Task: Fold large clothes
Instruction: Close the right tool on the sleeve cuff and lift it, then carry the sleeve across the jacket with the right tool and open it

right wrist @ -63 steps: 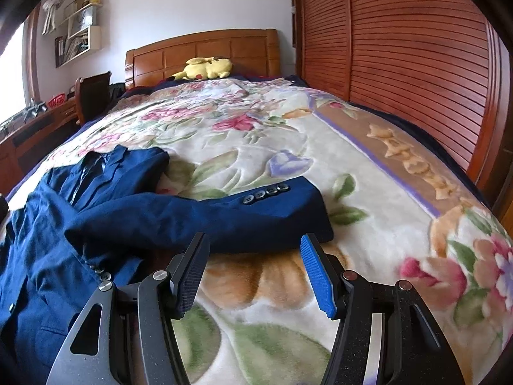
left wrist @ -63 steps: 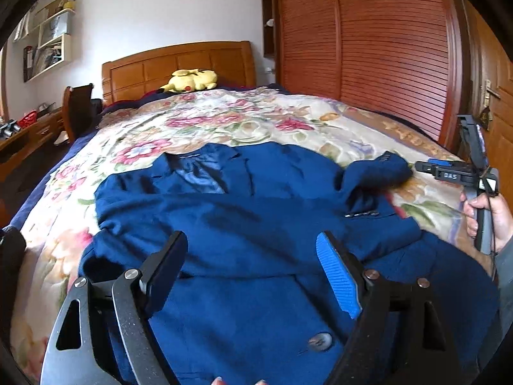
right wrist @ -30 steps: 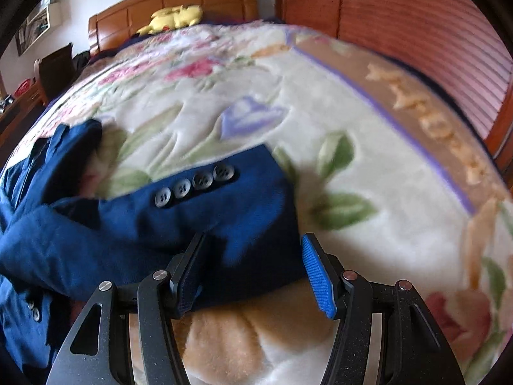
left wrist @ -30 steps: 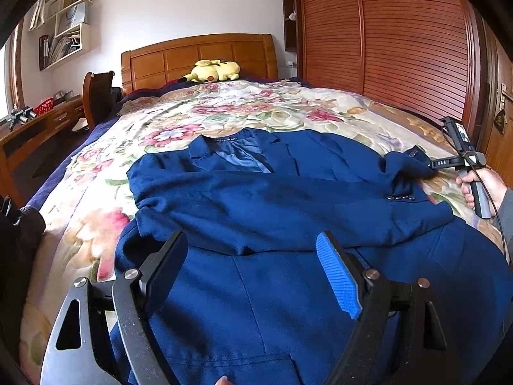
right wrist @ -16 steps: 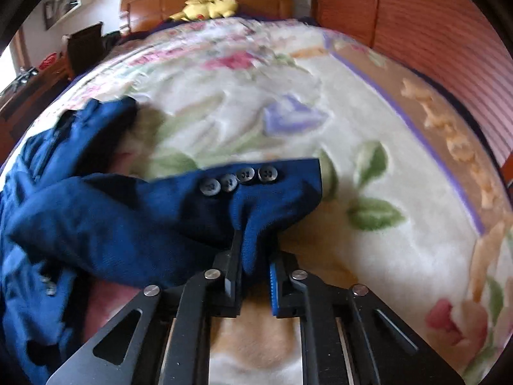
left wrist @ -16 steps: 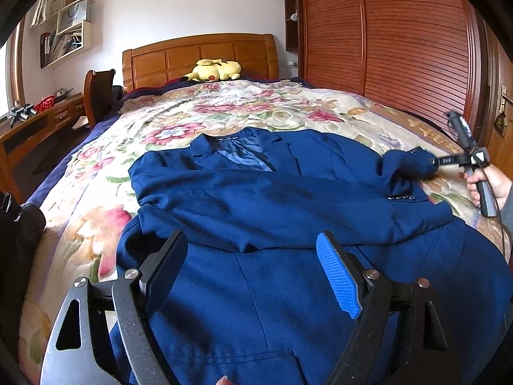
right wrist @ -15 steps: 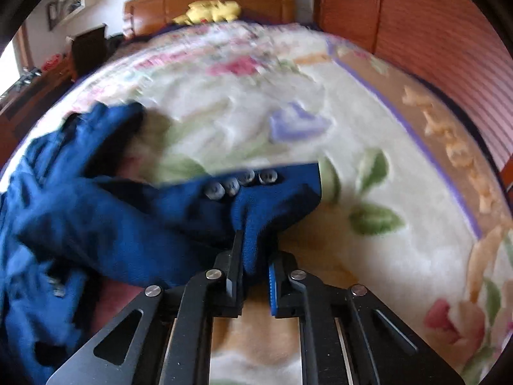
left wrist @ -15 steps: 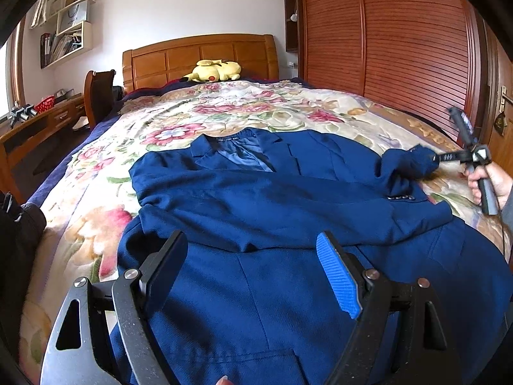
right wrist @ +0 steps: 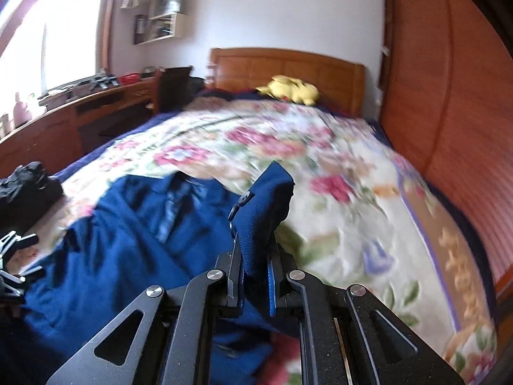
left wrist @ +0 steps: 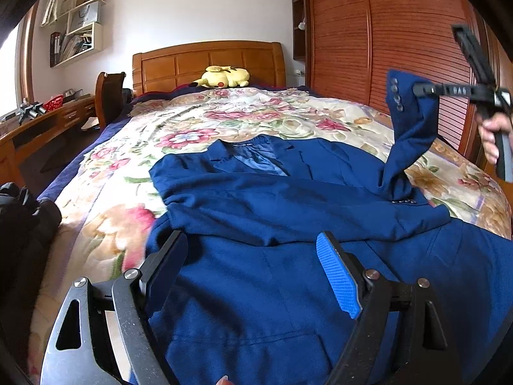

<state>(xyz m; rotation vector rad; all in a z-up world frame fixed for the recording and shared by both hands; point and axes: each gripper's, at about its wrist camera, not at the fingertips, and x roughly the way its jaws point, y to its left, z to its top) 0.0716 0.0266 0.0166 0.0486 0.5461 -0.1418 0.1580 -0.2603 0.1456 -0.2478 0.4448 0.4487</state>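
I have the blue jacket (left wrist: 288, 224) spread front-up on the bed (left wrist: 224, 122), one sleeve already laid across the chest. My right gripper (right wrist: 253, 276) is clamped on the other sleeve's cuff (left wrist: 407, 106), raised above the bed. My left gripper (left wrist: 253, 263) hovers wide open over the hem, holding nothing. That sleeve and the body folds remain.
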